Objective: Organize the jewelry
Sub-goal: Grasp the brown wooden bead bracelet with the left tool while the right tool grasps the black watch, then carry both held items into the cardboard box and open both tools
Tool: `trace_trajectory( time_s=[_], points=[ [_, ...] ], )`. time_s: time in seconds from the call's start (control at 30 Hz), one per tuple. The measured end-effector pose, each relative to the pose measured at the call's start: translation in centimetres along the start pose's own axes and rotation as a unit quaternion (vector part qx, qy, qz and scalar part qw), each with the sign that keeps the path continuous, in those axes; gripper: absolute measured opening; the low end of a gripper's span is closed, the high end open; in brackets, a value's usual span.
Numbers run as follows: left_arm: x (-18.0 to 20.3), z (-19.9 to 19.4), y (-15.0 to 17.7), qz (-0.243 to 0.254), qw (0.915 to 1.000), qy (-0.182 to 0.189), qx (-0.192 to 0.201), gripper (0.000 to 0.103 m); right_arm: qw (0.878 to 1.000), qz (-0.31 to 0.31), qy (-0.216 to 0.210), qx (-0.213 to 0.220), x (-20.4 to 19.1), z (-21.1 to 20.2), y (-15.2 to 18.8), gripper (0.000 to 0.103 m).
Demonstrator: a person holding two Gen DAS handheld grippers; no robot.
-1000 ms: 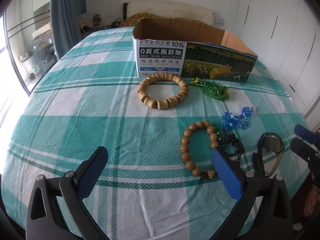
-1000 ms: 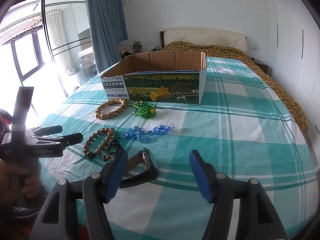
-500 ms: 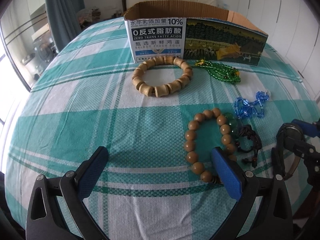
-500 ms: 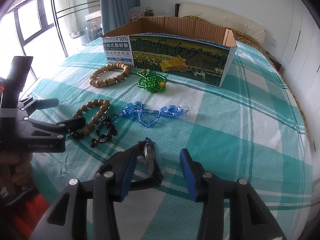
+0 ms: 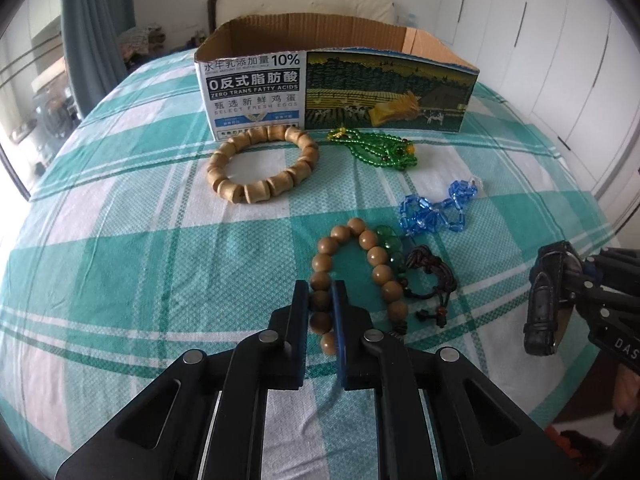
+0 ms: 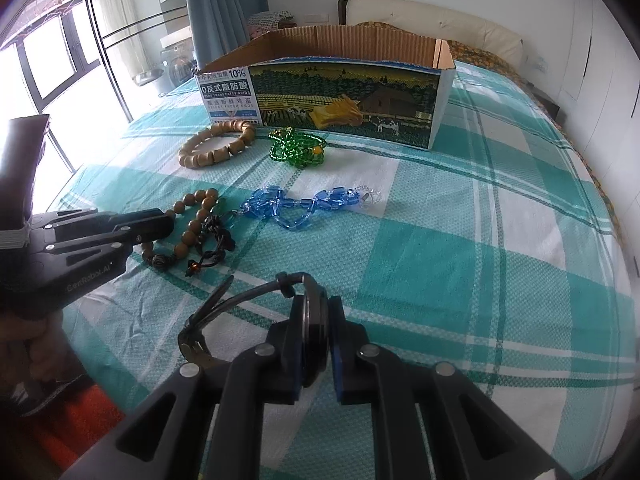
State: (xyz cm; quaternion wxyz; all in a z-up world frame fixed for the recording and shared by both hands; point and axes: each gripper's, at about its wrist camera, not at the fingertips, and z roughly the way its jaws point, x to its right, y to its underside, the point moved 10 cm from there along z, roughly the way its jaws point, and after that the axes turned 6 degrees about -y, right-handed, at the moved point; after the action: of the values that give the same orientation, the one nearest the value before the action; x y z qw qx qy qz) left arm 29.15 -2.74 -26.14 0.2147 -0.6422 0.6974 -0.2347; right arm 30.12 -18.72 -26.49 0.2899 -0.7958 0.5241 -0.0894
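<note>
On the green checked bedspread (image 5: 140, 240), my left gripper (image 5: 320, 286) has its jaws closing, pads pressed on the near beads of a round wooden-bead bracelet (image 5: 376, 256). A dark cord bracelet (image 5: 432, 276) lies tangled against that bracelet. My right gripper (image 6: 316, 300) is shut on the case of a dark wristwatch (image 6: 314, 332), whose strap loops out to the left. Further back lie a blue bead chain (image 5: 432, 212), a green bead necklace (image 5: 380, 148) and a barrel-bead wooden bracelet (image 5: 260, 168).
An open cardboard egg box (image 5: 336, 92) stands behind the jewellery with its inside hidden. The bed's headboard (image 6: 432, 24) and white wardrobe doors (image 5: 560, 60) are beyond it. A window and curtain (image 6: 224, 12) are at the left. A hand (image 6: 24, 344) holds the left gripper.
Both grippers went from wide open to closed: the left onto the round-bead bracelet, the right onto the watch. Both views have tipped down and drawn nearer to the bedspread.
</note>
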Motion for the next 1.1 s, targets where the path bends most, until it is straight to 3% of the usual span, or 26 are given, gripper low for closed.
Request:
trace_trajectory(
  time_s=[0.3, 0.43, 1.1],
  points=[
    [-1.1, -5.3, -2.8, -0.048, 0.9968, 0.036, 0.052, 0.009, 0.999, 0.037, -0.005, 0.022, 1.1, -2.8, -0.1, 0.011],
    [-1.5, -7.0, -4.0, -0.052, 0.9958, 0.034, 0.066, 0.009, 0.998, 0.047, -0.011, 0.027, 1.2, -3.4, -0.4, 0.011],
    [-3.1, -7.1, -4.9, -0.049, 0.9963, 0.004, 0.07, 0.009, 0.998, 0.039, -0.021, 0.04, -0.1, -4.9, -2.7, 0.011]
  ],
)
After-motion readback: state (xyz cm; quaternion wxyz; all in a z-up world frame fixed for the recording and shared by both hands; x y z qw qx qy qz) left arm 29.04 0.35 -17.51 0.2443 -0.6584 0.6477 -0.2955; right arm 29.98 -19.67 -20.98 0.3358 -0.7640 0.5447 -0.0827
